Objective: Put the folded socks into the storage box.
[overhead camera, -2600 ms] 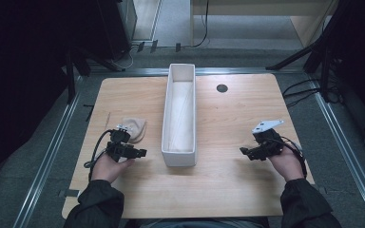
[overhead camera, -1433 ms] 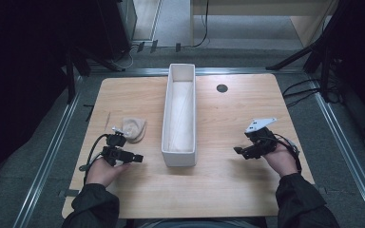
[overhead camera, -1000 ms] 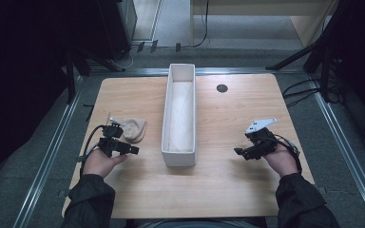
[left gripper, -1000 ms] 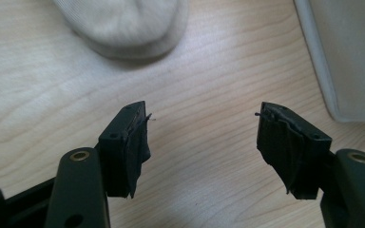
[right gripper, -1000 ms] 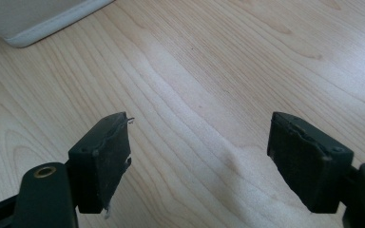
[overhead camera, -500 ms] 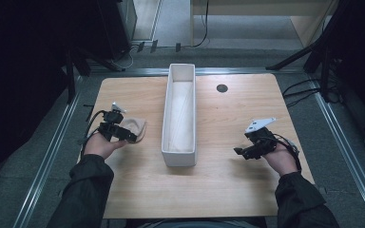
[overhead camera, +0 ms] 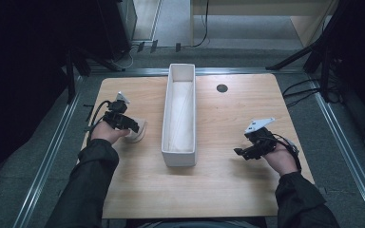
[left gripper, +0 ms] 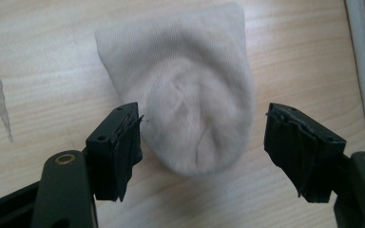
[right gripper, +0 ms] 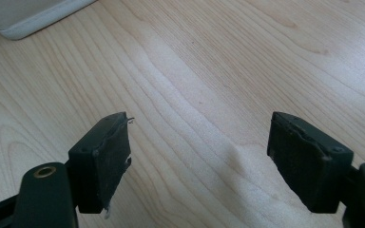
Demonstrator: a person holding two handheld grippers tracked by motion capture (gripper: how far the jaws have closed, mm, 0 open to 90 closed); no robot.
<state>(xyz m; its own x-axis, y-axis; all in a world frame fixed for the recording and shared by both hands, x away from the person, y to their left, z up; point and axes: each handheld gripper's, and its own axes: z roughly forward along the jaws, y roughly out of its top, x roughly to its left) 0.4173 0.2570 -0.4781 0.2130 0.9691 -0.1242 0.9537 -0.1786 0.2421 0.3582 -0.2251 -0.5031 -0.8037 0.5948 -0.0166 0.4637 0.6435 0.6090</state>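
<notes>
While the left gripper [left gripper: 202,152] hangs over the rolled sock [left gripper: 190,95] w/ jaws spread wide, having just been opening, the sock's rounded end sits between the two pads [left gripper: 123,147] but is not pinched: the left pad is at or just beside the fabric, the right pad stands clear. In the high view the left gripper [overhead camera: 123,124] is at the table's left side, and the sock [overhead camera: 137,133] lies on the wood just beyond it, near but apart from the long white bin [overhead camera: 179,114] at centre. Step in hand, as judged: close on the sock for a lift, prob. toward the bin. To do it well: centre the roll between the jaws first, since it sits nearer the left pad; go lower so the pads take the thick body, not the loose top layer; close slowly until the fabric gives, then lift straight. Risk: a shallow pinch may pull one layer and unroll it. Farther right, the right gripper [right gripper: 197,161] idles above bare table [right gripper: 209,71], jaws likewise spread w/ nothing between; in the high view the right gripper [overhead camera: 251,148] rests right of the bin, well apart from the sock. A small dark hole [overhead camera: 222,88] marks the far tabletop.
</notes>
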